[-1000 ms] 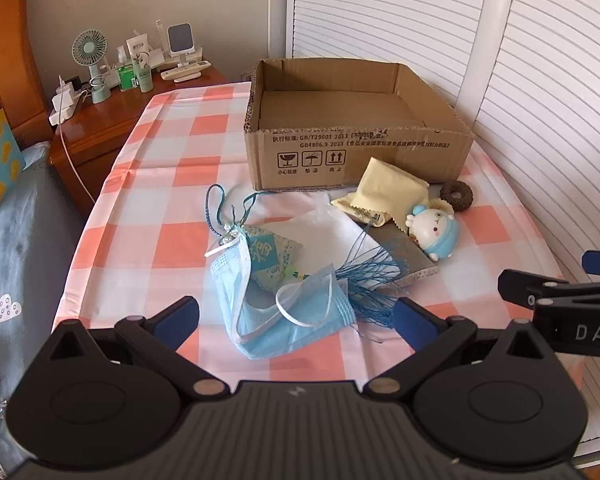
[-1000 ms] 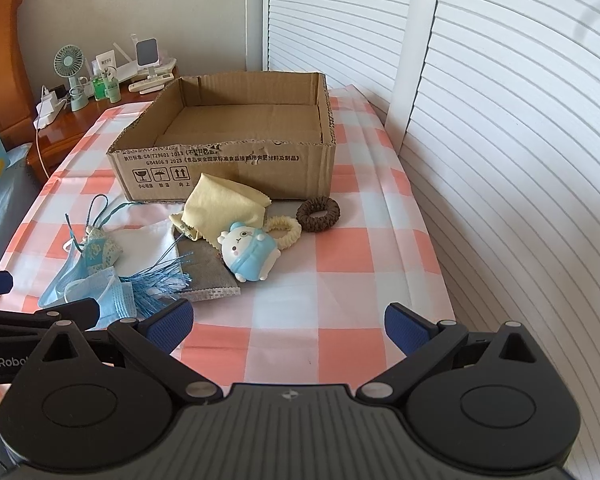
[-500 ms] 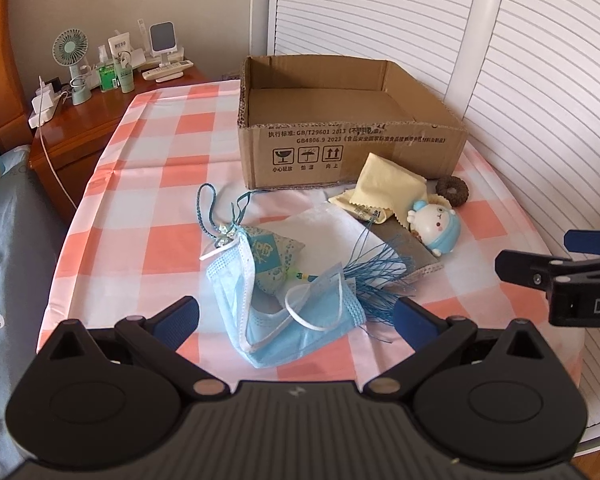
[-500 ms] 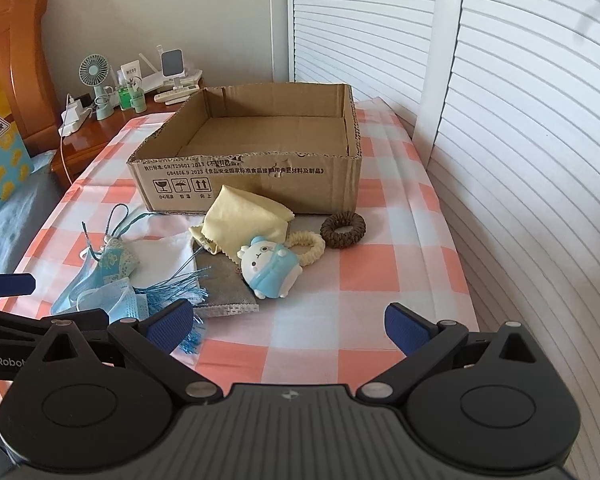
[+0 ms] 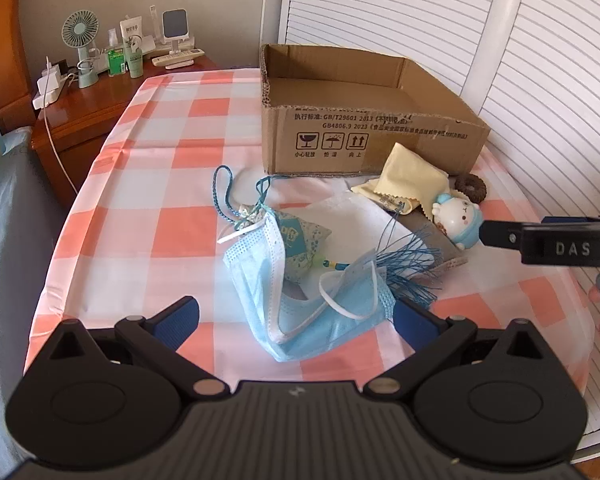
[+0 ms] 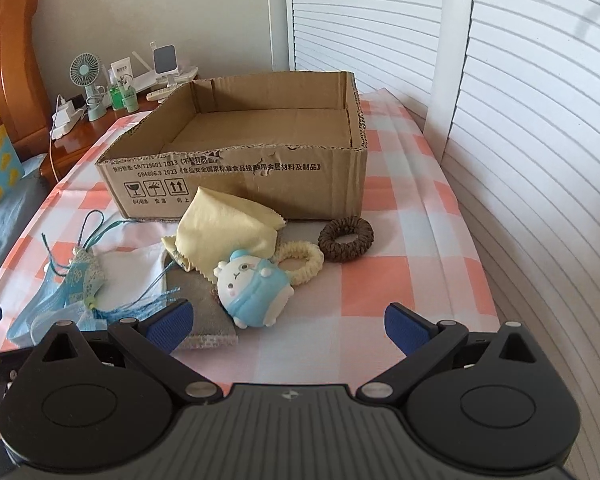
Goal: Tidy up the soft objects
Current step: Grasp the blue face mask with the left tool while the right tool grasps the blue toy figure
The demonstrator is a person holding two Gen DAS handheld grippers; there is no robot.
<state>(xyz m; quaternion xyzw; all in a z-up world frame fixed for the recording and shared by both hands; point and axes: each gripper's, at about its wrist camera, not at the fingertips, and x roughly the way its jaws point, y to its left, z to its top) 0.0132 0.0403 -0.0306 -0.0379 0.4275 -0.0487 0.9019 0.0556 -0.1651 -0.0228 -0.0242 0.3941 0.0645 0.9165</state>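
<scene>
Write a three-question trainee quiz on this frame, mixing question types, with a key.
1. True or false: the cardboard box already holds a soft item.
2. Which lies nearest the brown hair tie? A) blue face mask B) cream scrunchie C) tasselled sachet
3. Fill in: the left gripper and the right gripper are both ____.

Key: 1 false, its floor shows bare; 2 B; 3 open, holding nothing.

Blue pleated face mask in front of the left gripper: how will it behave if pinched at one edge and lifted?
The blue pleated face mask lies crumpled and folded, so it will probably drape limply. It looks thin, likely very light. Its white ear loop lies beside the blue tassel threads and may snag and drag them.
</scene>
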